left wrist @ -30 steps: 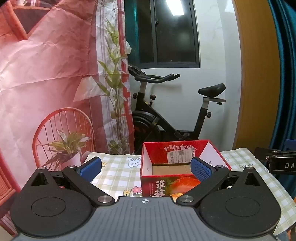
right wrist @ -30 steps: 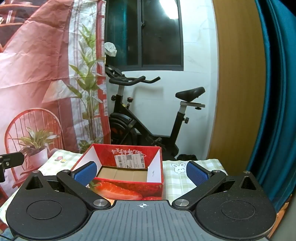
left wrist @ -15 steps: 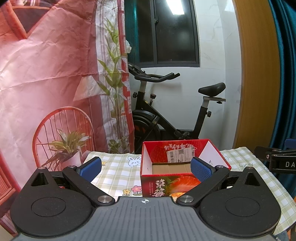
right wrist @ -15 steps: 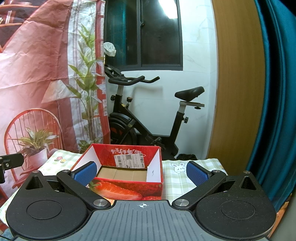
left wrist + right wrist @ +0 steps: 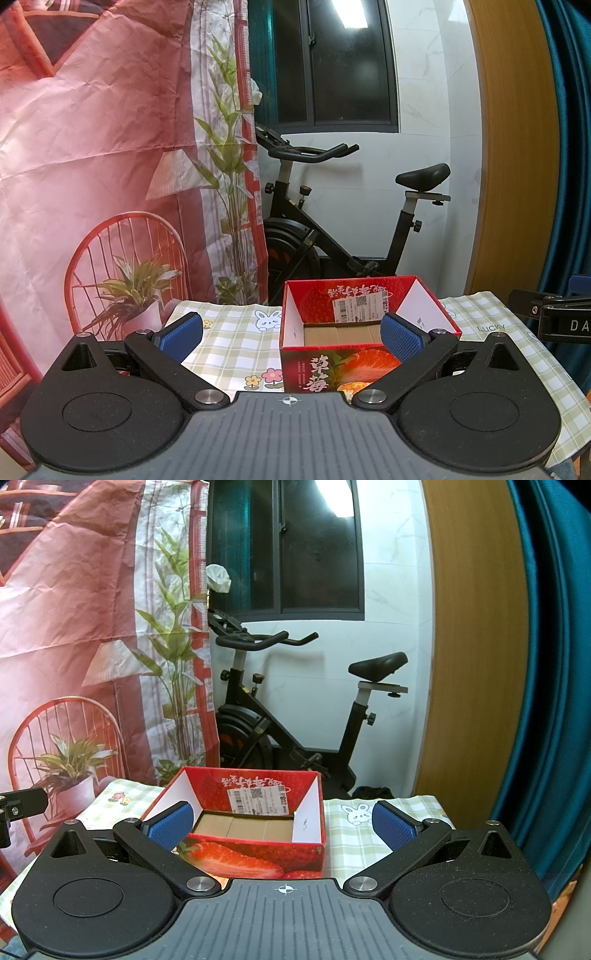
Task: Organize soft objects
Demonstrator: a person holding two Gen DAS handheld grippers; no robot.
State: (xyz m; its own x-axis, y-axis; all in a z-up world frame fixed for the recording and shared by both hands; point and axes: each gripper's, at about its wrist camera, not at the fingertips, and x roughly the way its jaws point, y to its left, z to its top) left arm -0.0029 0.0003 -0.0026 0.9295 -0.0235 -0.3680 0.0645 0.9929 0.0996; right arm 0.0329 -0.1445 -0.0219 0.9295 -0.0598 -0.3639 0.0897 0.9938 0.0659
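**Both grippers spread and idle over an empty strawberry box**

Left gripper (image 5: 291, 334): jaws spread wide, nothing between the blue pads (image 5: 400, 338). Held level, above the near edge of the table and aimed across it. Right pad overlaps the box's near right corner in the view; contact cannot be judged, looks apart.

Right gripper (image 5: 280, 824): jaws likewise released, wide, empty. Same level pose, box sitting left of centre between its fingers. Each gripper's tip pokes into the other's view at the frame edge, so the two hang side by side, near each other.

Likely reason for the pose: a ready stance, both tools facing the container before any pick begins.

Red strawberry box (image 5: 364, 345): open-topped, flaps up, standing on the checked tablecloth (image 5: 236, 341) toward the middle of the table. Inside, only bare cardboard floor and a shipping label (image 5: 258, 800) on the far wall. Nothing in it.

Soft objects: none visible in either view. The cloth around the box shows bare; whatever is to be sorted lies out of frame, perhaps below the gripper bodies.

Behind the table: exercise bike (image 5: 295, 720), printed backdrop (image 5: 92, 147).

Judgement: task not yet started.
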